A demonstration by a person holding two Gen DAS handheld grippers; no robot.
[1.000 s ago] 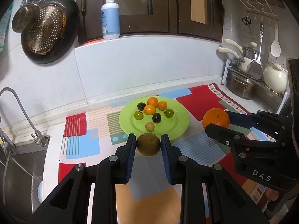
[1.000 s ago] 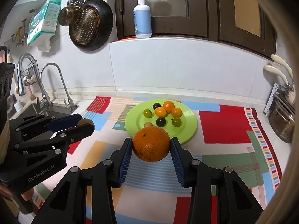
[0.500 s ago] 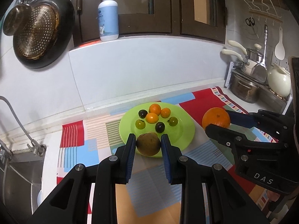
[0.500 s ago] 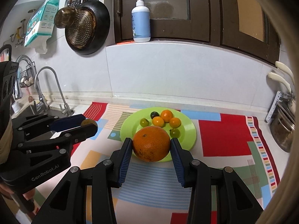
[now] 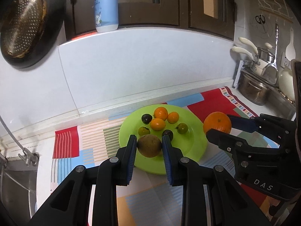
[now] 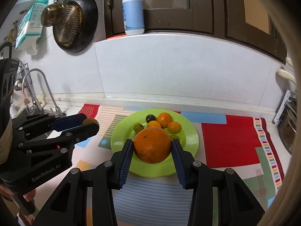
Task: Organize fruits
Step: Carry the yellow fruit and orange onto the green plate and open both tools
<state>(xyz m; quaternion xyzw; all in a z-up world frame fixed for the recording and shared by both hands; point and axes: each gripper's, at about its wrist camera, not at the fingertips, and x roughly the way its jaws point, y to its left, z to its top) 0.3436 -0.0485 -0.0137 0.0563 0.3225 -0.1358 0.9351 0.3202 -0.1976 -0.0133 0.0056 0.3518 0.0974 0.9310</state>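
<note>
Two fruits hang above the green plate (image 5: 195,145): left gripper (image 5: 149,146) clamped on a brown-green fruit (image 5: 149,145), right gripper (image 6: 152,147) on a large orange (image 6: 152,144). Both look firm, round, likely to roll; pads grip their widest sides

Frying pan (image 5: 28,24) cropped at frame edge
</note>
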